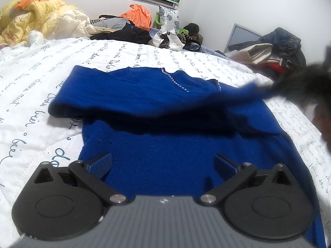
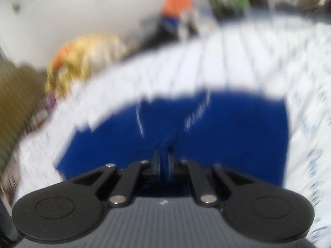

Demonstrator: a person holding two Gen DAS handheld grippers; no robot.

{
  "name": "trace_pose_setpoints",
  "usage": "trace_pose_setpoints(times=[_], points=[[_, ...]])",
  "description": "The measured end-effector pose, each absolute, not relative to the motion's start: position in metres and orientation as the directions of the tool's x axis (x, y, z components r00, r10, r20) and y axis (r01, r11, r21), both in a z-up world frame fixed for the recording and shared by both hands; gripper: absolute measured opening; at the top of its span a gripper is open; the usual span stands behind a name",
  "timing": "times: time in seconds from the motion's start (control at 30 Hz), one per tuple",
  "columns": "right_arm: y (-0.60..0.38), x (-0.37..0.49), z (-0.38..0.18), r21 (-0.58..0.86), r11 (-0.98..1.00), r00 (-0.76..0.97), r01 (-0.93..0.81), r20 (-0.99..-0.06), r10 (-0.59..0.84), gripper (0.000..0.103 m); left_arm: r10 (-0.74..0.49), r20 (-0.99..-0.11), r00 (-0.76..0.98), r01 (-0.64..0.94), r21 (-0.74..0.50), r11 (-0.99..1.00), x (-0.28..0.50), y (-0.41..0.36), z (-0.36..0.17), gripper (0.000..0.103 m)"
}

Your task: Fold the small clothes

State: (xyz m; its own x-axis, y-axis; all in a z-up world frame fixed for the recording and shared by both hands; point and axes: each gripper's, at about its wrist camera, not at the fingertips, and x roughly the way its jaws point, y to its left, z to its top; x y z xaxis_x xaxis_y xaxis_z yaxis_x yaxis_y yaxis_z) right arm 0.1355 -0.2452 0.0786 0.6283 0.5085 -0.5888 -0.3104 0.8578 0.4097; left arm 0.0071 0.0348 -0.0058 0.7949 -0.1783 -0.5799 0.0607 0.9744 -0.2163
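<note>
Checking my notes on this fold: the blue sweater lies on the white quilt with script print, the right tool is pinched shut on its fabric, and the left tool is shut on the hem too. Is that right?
Not quite. The left tool is wide open, pads apart over the blue sweater, gripping nothing, as the left wrist view shows. The rest stands: the sweater lies on the white quilt, and the right tool is shut on its fabric.

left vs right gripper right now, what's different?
The left gripper is wide open with nothing between its fingers; the right gripper is shut on a fold of the blue sweater. The left wrist view is sharp, with that gripper low over the sweater's near edge; the right wrist view is smeared with motion blur. Both are the same black design, over the sweater on the white quilt.
</note>
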Motion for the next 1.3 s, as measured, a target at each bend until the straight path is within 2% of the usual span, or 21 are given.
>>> trace_pose_setpoints(times=[0.1, 0.2, 0.27, 0.33, 0.37, 0.43, 0.47, 0.57, 0.63, 0.7, 0.73, 0.77, 0.8, 0.9, 0.93, 1.1, 1.17, 1.2, 1.23, 1.27, 1.3], points=[[-0.293, 0.139, 0.093, 0.419, 0.881, 0.701, -0.221, -0.56, 0.442, 0.006, -0.181, -0.579, 0.795, 0.061, -0.221, 0.973, 0.008, 0.036, -0.006, 0.103], [-0.333, 0.153, 0.064, 0.395, 0.915, 0.67, -0.087, -0.656, 0.347, 0.007, -0.185, -0.578, 0.795, 0.062, -0.227, 0.972, 0.008, 0.037, -0.006, 0.103], [-0.341, 0.155, 0.041, 0.411, 0.911, 0.612, -0.04, -0.71, 0.348, 0.015, -0.2, -0.579, 0.791, 0.071, -0.238, 0.969, 0.009, 0.041, -0.003, 0.103], [-0.344, 0.15, 0.037, 0.422, 0.907, 0.613, -0.019, -0.711, 0.344, 0.035, -0.195, -0.556, 0.808, 0.073, -0.234, 0.97, 0.011, 0.051, 0.01, 0.103], [-0.347, 0.147, 0.042, 0.434, 0.9, 0.644, -0.036, -0.679, 0.353, 0.059, -0.18, -0.529, 0.829, 0.057, -0.24, 0.969, 0.013, 0.06, 0.02, 0.103], [-0.356, 0.14, 0.056, 0.44, 0.897, 0.741, -0.044, -0.588, 0.325, 0.092, -0.142, -0.51, 0.848, -0.002, -0.271, 0.963, 0.032, 0.083, 0.039, 0.103], [-0.359, 0.143, 0.061, 0.417, 0.908, 0.771, -0.041, -0.565, 0.295, 0.098, -0.123, -0.53, 0.839, -0.038, -0.282, 0.959, 0.05, 0.095, 0.044, 0.103], [-0.357, 0.177, 0.061, 0.348, 0.937, 0.747, -0.02, -0.618, 0.245, 0.096, -0.102, -0.627, 0.772, -0.12, -0.301, 0.946, 0.118, 0.119, 0.038, 0.097], [-0.353, 0.203, 0.05, 0.328, 0.945, 0.709, -0.02, -0.661, 0.244, 0.096, -0.152, -0.7, 0.698, -0.159, -0.358, 0.92, 0.16, 0.131, 0.022, 0.074], [-0.341, 0.221, 0.037, 0.287, 0.957, 0.68, -0.031, -0.696, 0.231, 0.093, -0.159, -0.712, 0.684, -0.158, -0.358, 0.92, 0.181, 0.129, 0.016, 0.059], [-0.333, 0.225, 0.032, 0.258, 0.965, 0.673, -0.044, -0.706, 0.219, 0.056, -0.143, -0.715, 0.684, -0.123, -0.306, 0.944, 0.187, 0.121, 0.018, 0.007], [-0.322, 0.224, 0.029, 0.211, 0.975, 0.676, -0.072, -0.708, 0.203, 0.012, -0.105, -0.725, 0.681, -0.104, -0.238, 0.966, 0.19, 0.11, 0.02, 0.011], [-0.312, 0.225, 0.029, 0.146, 0.985, 0.681, -0.097, -0.712, 0.172, 0.007, -0.026, -0.691, 0.722, -0.1, -0.141, 0.985, 0.186, 0.099, 0.027, 0.01], [-0.312, 0.205, 0.047, 0.112, 0.981, 0.779, -0.159, -0.596, 0.194, 0.005, 0.148, -0.448, 0.882, -0.081, 0.165, 0.983, 0.15, 0.07, 0.043, 0.011], [-0.316, 0.198, 0.05, 0.083, 0.986, 0.818, -0.144, -0.551, 0.166, 0.004, 0.162, -0.426, 0.89, -0.073, 0.217, 0.973, 0.145, 0.065, 0.039, 0.011], [-0.327, 0.205, 0.013, 0.112, 0.989, 0.775, -0.097, -0.615, 0.146, 0.006, 0.201, -0.557, 0.806, -0.029, 0.302, 0.953, 0.15, 0.064, -0.012, 0.015], [-0.328, 0.202, 0.016, 0.164, 0.983, 0.77, -0.083, -0.615, 0.168, 0.017, 0.179, -0.557, 0.811, -0.03, 0.265, 0.964, 0.144, 0.072, -0.009, 0.021], [-0.331, 0.203, 0.02, 0.199, 0.976, 0.762, -0.092, -0.616, 0.198, 0.024, 0.147, -0.578, 0.803, -0.018, 0.222, 0.975, 0.144, 0.079, -0.005, 0.039], [-0.334, 0.204, 0.022, 0.226, 0.969, 0.762, -0.099, -0.609, 0.22, 0.046, 0.117, -0.593, 0.797, -0.012, 0.178, 0.984, 0.146, 0.085, 0.001, 0.067], [-0.335, 0.203, 0.028, 0.238, 0.967, 0.769, -0.093, -0.6, 0.221, 0.071, 0.093, -0.605, 0.791, -0.019, 0.128, 0.992, 0.153, 0.09, 0.006, 0.085], [-0.337, 0.205, 0.032, 0.241, 0.967, 0.778, -0.08, -0.592, 0.212, 0.081, 0.057, -0.626, 0.777, -0.024, 0.061, 0.998, 0.16, 0.099, 0.008, 0.099]])
